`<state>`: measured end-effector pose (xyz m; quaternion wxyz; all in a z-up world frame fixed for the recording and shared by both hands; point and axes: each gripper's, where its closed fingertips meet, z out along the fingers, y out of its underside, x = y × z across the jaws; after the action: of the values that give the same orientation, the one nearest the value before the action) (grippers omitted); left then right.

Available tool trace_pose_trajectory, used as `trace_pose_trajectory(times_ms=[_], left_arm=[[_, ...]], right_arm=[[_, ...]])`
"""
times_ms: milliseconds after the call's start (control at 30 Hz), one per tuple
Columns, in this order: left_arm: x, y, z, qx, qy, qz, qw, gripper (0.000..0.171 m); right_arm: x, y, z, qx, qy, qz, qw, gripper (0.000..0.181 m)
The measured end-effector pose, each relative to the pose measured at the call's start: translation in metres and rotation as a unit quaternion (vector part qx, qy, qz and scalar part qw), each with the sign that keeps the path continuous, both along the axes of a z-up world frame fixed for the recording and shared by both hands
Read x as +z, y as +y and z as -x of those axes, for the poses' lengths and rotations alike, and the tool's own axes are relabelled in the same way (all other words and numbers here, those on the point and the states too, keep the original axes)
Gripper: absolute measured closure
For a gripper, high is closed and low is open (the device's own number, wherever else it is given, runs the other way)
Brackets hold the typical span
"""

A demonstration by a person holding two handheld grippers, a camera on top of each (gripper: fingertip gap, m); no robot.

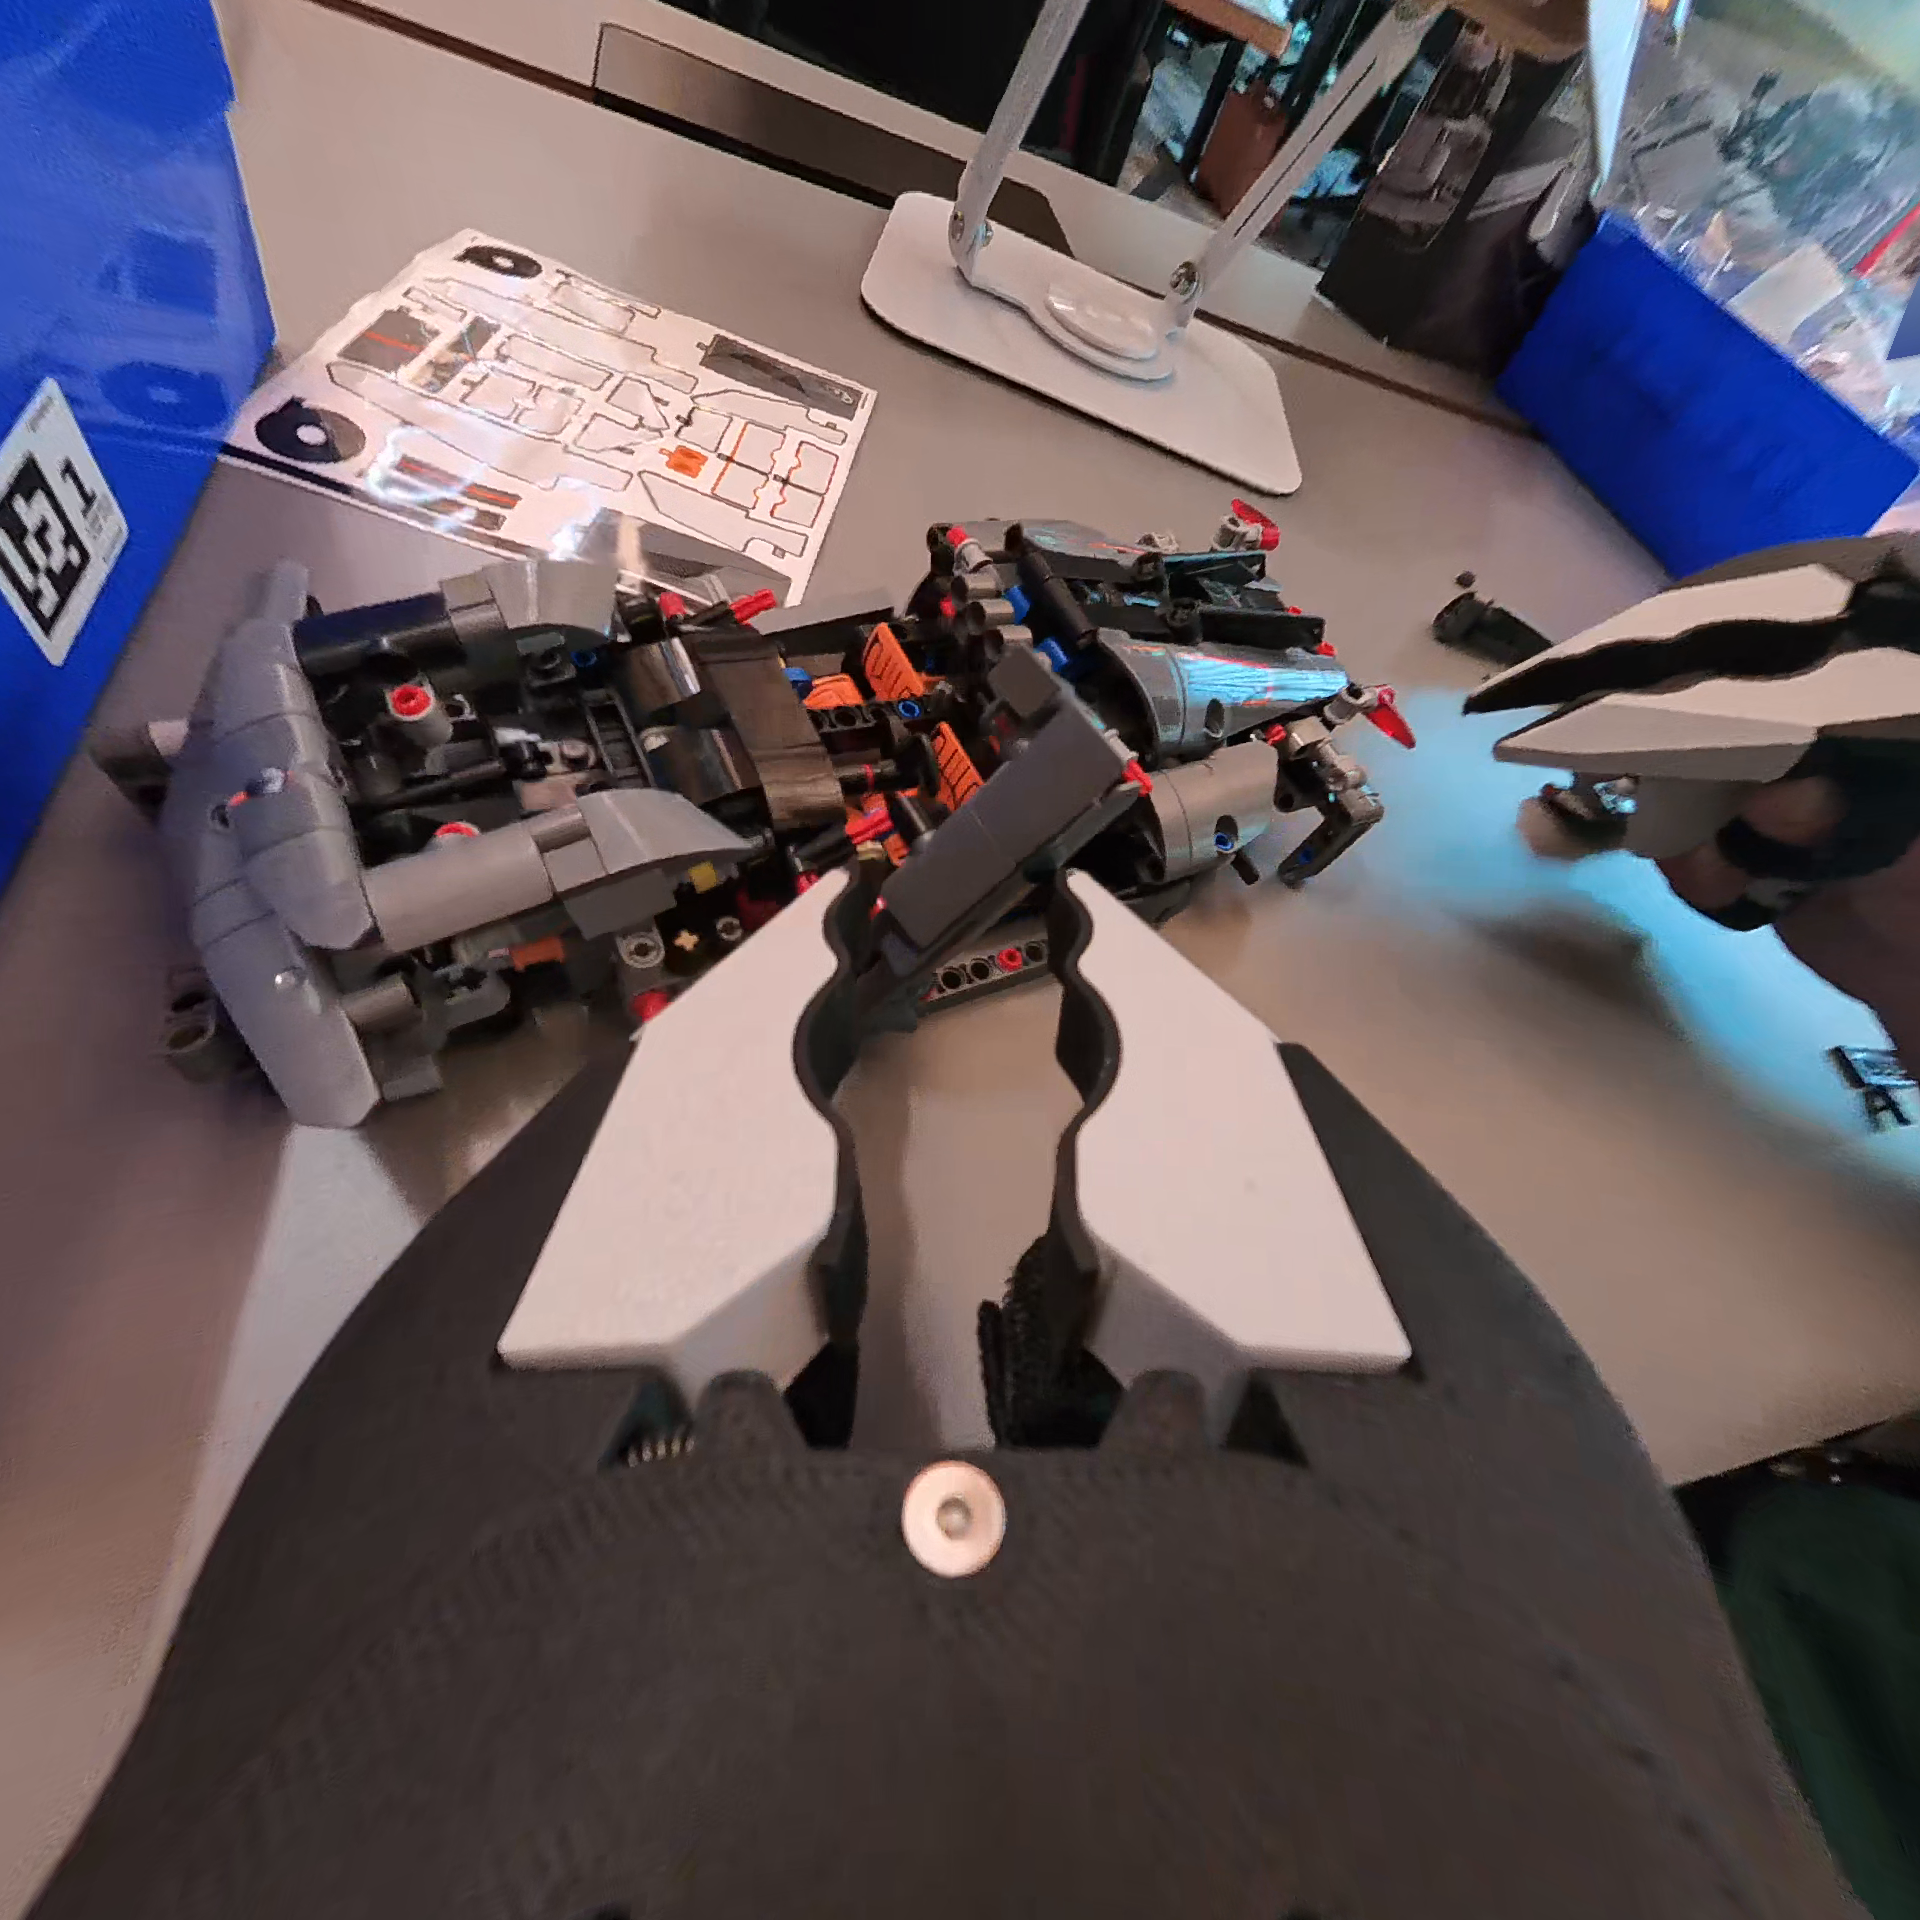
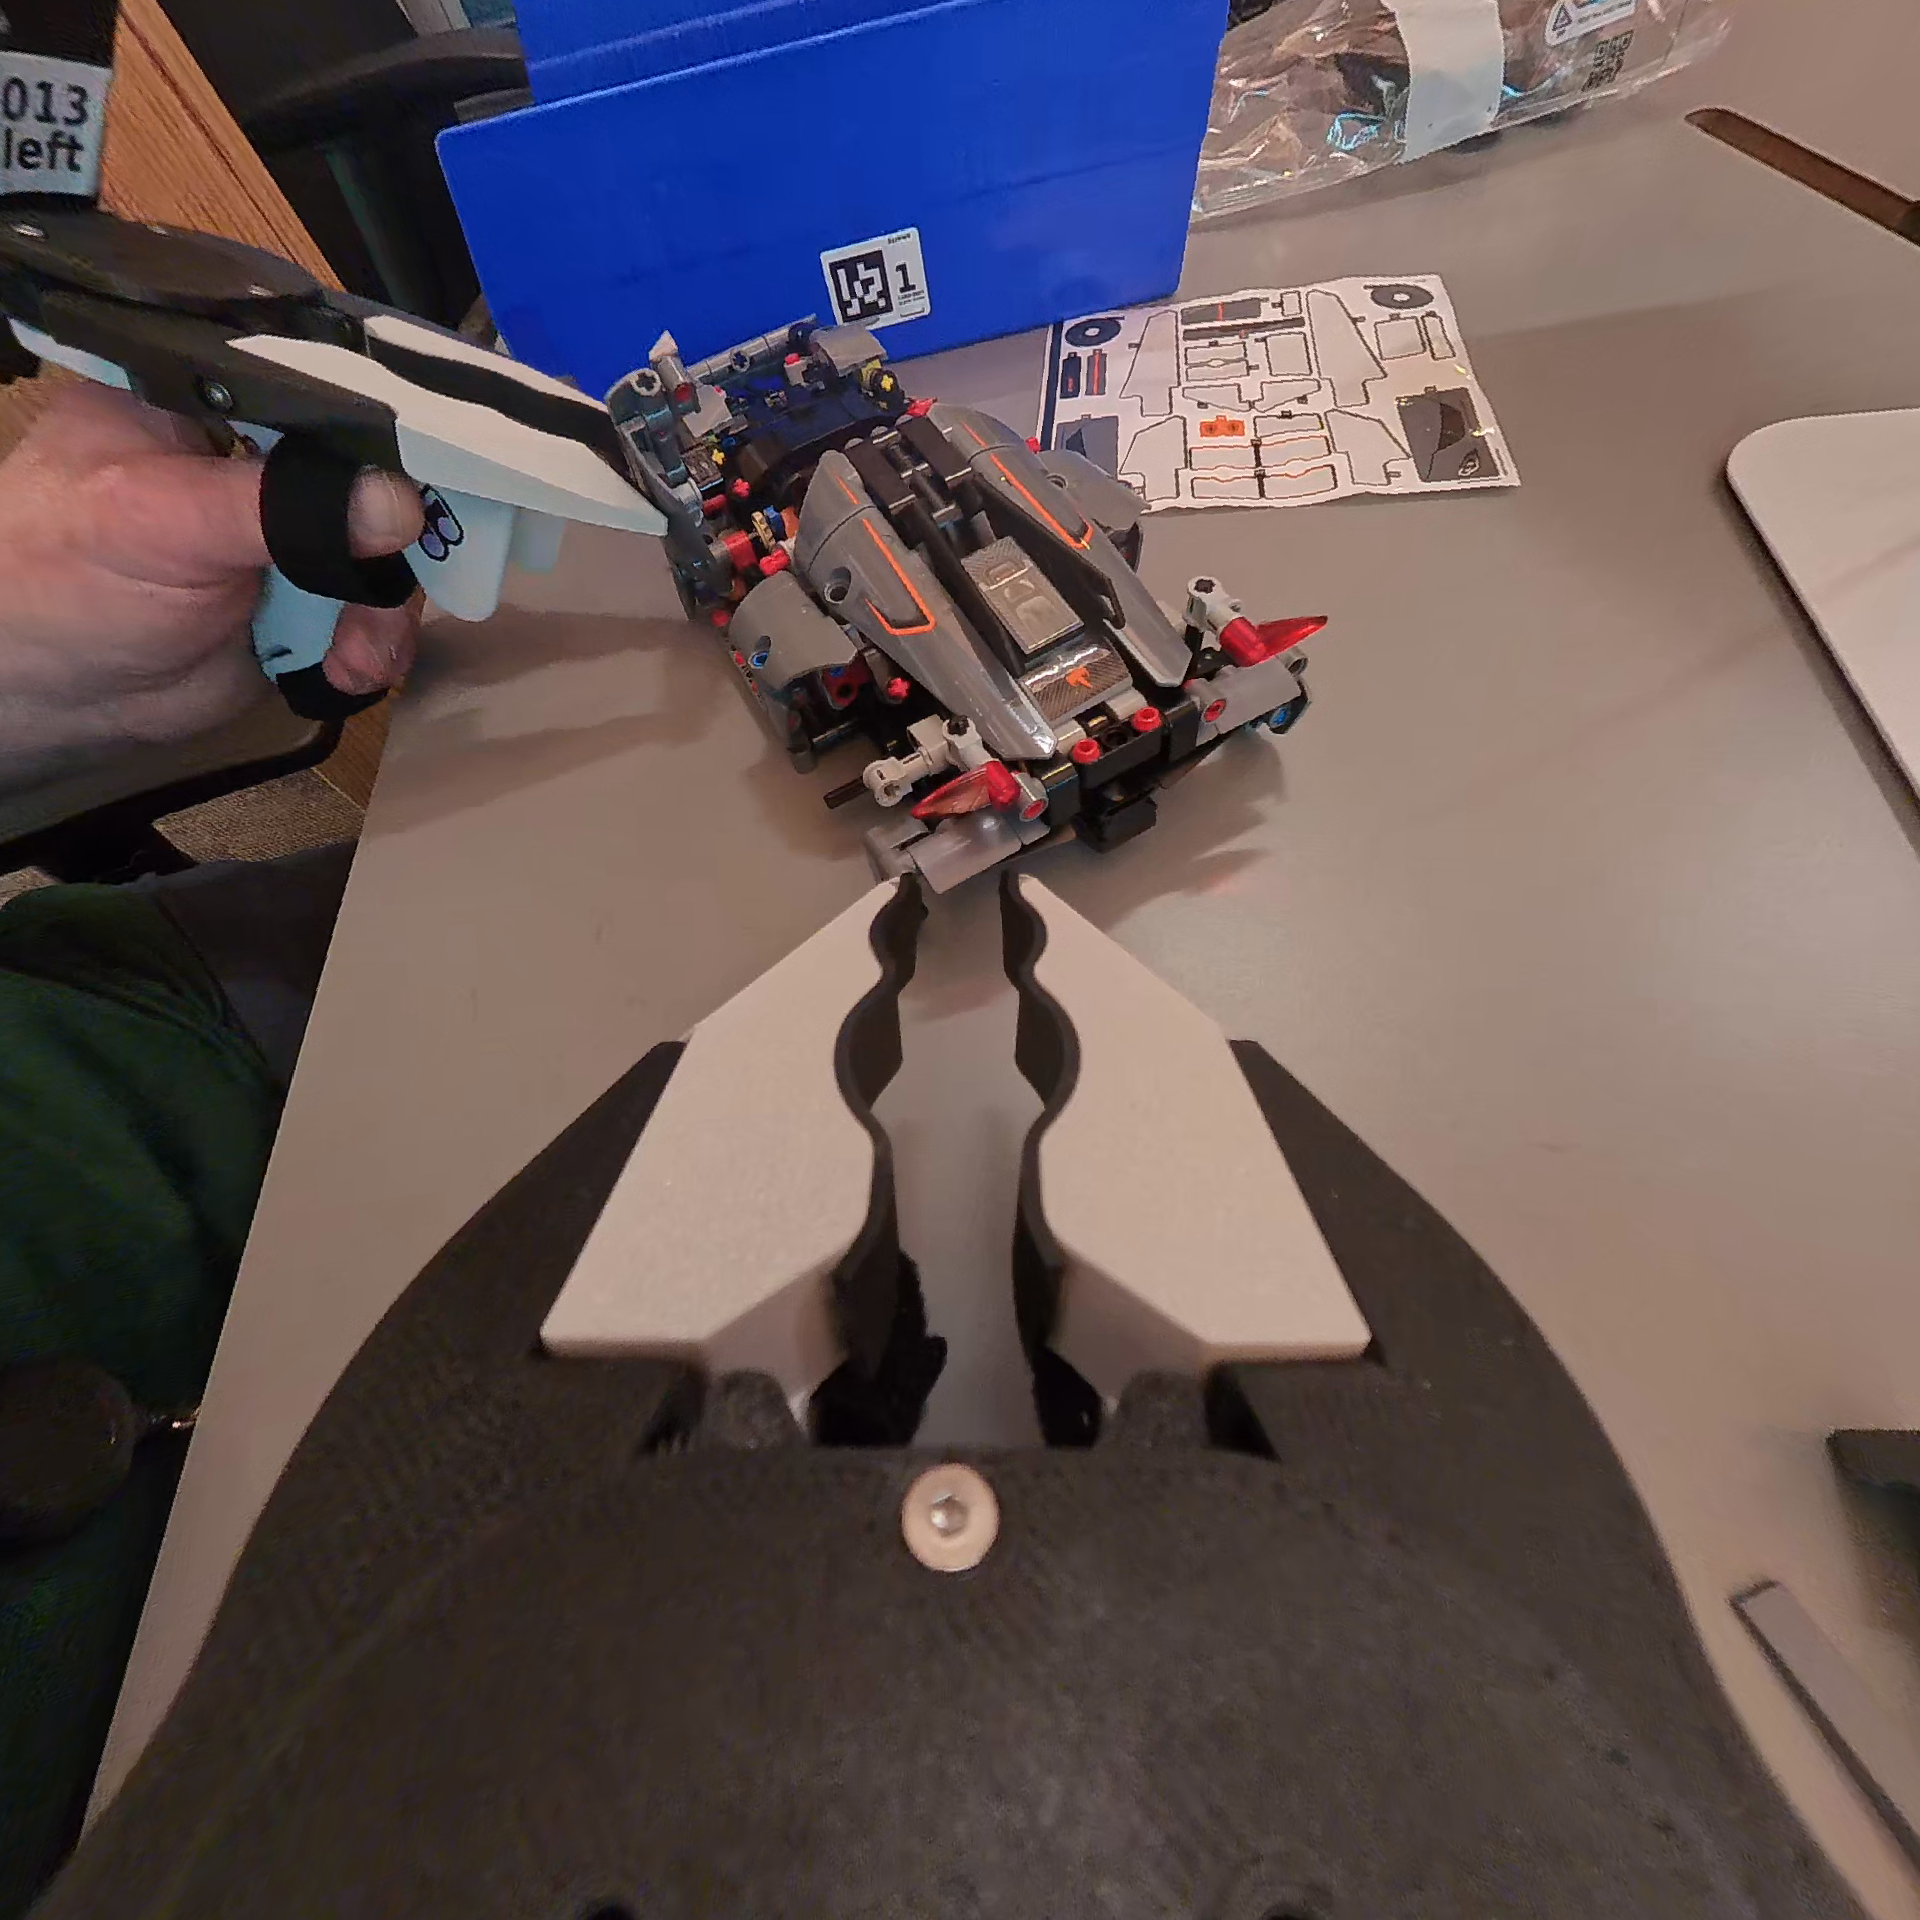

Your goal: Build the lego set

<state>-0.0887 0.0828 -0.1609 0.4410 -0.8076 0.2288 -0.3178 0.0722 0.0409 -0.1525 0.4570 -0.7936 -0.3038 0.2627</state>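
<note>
Your left gripper (image 1: 951, 914) clamps a dark grey door panel (image 1: 1013, 790) on the lego car (image 2: 935, 582), which sits mid-table (image 2: 1507, 935). Your right gripper (image 2: 958, 894) hangs just behind the car's tail, jaws slightly apart, empty. Body looks mostly built; sticker sheet (image 2: 1273, 390) partly used, loose black piece (image 1: 1486, 629) left.

We saw bright, even indoor light on the grey matte table (image 2: 1455, 831). Glare streaked the glossy white sticker sheet (image 1: 582, 416); beside it, soft shadows lay under the grey-and-black brick car (image 2: 956, 582). Edges bowed strongly, and the far gripper (image 1: 1496, 717) smeared with motion blur.
</note>
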Motion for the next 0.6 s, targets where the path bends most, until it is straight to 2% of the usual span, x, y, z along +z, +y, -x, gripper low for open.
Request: trace_pose_trajectory(times_ms=[133, 433, 533, 600], left_arm=[[0.0, -0.001, 0.0, -0.001, -0.013, -0.003, 1.0, 0.138], [0.006, -0.009, -0.001, -0.011, 0.104, -0.088, 0.991, 0.131], [0.015, -0.012, -0.009, -0.019, 0.111, -0.113, 0.987, 0.136], [0.02, -0.013, -0.015, -0.037, 0.144, -0.142, 0.979, 0.139]], right_arm=[[0.0, 0.0, 0.0, 0.0, 0.0, 0.0, 1.0, 0.167], [-0.002, 0.0, 0.001, 0.002, -0.002, 0.001, 1.0, 0.167], [-0.002, 0.0, 0.001, 0.002, -0.003, 0.002, 1.0, 0.167], [-0.003, 0.0, 0.001, 0.001, -0.005, 0.003, 1.0, 0.167]])
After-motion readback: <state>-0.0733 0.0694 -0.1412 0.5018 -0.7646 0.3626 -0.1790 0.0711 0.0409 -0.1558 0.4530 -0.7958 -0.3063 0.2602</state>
